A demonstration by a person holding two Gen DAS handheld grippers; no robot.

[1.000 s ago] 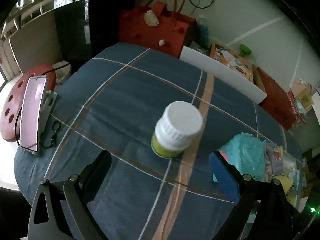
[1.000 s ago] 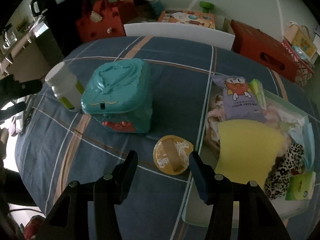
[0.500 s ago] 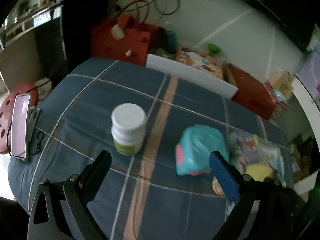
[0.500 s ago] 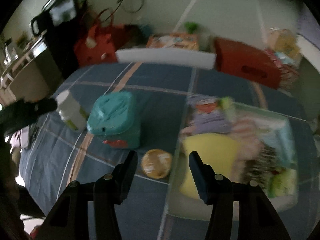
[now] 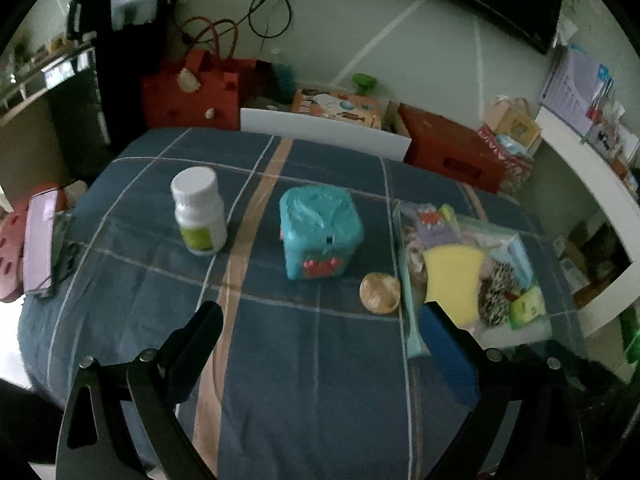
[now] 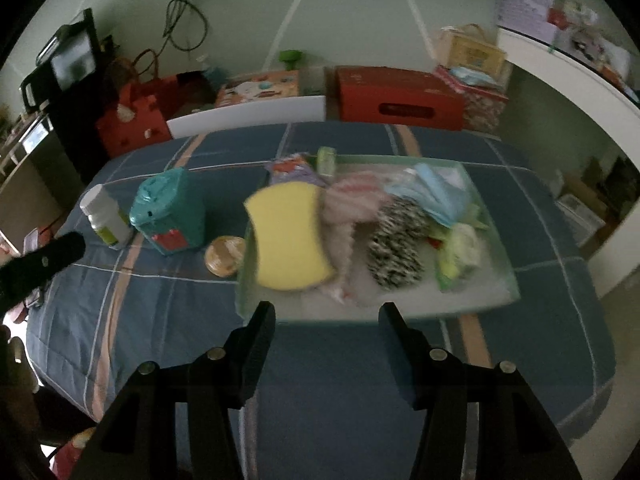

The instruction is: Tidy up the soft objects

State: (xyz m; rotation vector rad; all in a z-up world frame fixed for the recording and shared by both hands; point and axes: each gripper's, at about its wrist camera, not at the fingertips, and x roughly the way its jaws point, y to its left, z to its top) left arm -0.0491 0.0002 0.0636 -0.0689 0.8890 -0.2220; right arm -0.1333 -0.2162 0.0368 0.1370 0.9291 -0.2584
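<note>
No writing can be read in either view. The white bottle (image 5: 199, 216) carries a green label and the round gold lid (image 5: 379, 293) a printed face, both too blurred to make out.

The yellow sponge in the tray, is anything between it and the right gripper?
Nothing visible blocks it. The right gripper, jaws open and empty, hangs just short of the tray's near rim. The yellow sponge lies on top of the pile at the tray's left end, uncovered.
</note>
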